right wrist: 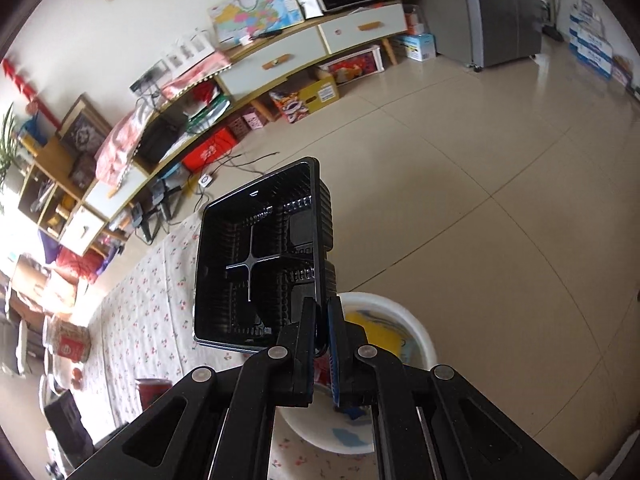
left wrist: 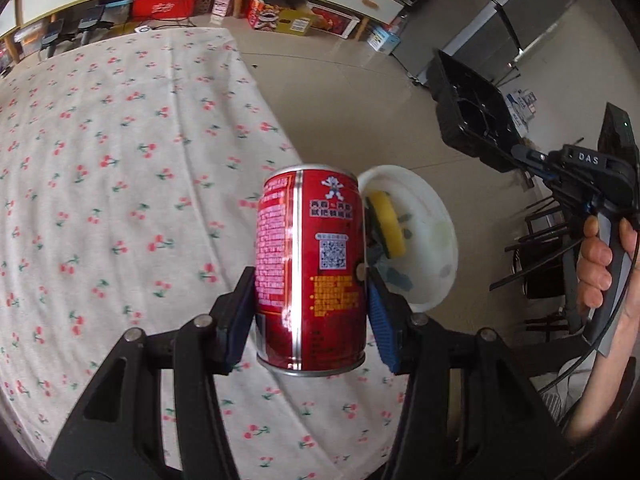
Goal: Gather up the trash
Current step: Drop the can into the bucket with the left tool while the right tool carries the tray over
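Observation:
My left gripper [left wrist: 311, 300] is shut on a red drink can [left wrist: 312, 268] and holds it upright above the cherry-print tablecloth [left wrist: 120, 184]. Behind the can stands a white bin [left wrist: 424, 240] with a yellow sponge [left wrist: 386, 224] and scraps inside. My right gripper [right wrist: 322, 320] is shut on the rim of a black plastic food tray [right wrist: 260, 256], held tilted in the air above the white bin [right wrist: 416, 332]. That tray [left wrist: 472, 120] and the right gripper [left wrist: 524, 156] also show at the right of the left wrist view.
A long sideboard [right wrist: 280, 56] with boxes under it lines the far wall. A grey cabinet [right wrist: 500, 8] stands at the back right. The tiled floor [right wrist: 480, 200] lies beyond the table edge. A red can [right wrist: 154, 392] shows at the lower left of the right wrist view.

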`<state>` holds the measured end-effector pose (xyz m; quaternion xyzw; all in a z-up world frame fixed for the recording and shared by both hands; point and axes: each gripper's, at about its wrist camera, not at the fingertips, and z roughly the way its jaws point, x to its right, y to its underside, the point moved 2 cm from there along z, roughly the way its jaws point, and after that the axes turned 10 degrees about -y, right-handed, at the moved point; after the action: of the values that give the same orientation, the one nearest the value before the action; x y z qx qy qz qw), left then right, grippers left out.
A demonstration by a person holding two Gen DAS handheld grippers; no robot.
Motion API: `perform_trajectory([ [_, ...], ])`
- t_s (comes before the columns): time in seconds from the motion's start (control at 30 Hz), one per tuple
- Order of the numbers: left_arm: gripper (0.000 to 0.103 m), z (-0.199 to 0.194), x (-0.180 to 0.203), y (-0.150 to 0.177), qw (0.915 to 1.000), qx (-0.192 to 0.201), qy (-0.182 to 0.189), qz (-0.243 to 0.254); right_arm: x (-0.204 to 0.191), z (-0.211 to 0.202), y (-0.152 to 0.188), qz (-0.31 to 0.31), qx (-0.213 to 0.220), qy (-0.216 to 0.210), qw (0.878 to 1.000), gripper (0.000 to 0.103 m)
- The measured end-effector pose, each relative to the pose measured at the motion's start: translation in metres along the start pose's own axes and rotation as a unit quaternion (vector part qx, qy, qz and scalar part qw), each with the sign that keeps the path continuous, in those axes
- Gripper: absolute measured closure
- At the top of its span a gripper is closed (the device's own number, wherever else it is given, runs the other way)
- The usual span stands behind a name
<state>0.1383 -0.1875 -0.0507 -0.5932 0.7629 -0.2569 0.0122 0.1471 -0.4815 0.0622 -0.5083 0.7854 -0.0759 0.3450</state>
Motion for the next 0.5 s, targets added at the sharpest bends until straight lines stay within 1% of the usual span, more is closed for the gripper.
perform_trajectory([
  [0.1, 0.049, 0.017, 0.049, -0.001, 0.9986, -0.016, 0.030, 0.040, 0.015, -0.006, -0.002, 0.020, 0.007, -0.004, 1.000, 0.097],
  [0.2, 0.049, 0.041, 0.089, -0.003, 0.9957, -0.034, 0.041, 0.076, 0.022, -0.010, -0.001, 0.032, 0.011, -0.011, 0.999, 0.097],
  [0.27, 0.049, 0.055, 0.108, -0.006, 0.9936, -0.043, 0.045, 0.095, 0.028, -0.013, -0.001, 0.041, 0.016, -0.015, 0.999, 0.097],
  [0.37, 0.049, 0.068, 0.133, -0.010, 0.9892, -0.039, 0.047, 0.134, 0.038, -0.021, -0.001, 0.058, 0.029, -0.016, 0.998, 0.097],
  [0.47, 0.049, 0.085, 0.150, -0.013, 0.9826, -0.049, 0.054, 0.171, 0.051, -0.029, -0.003, 0.076, 0.039, -0.020, 0.996, 0.097],
  [0.5, 0.049, 0.091, 0.151, -0.014, 0.9819, -0.054, 0.041, 0.177, 0.055, -0.030, -0.004, 0.079, 0.040, -0.020, 0.996, 0.097],
])
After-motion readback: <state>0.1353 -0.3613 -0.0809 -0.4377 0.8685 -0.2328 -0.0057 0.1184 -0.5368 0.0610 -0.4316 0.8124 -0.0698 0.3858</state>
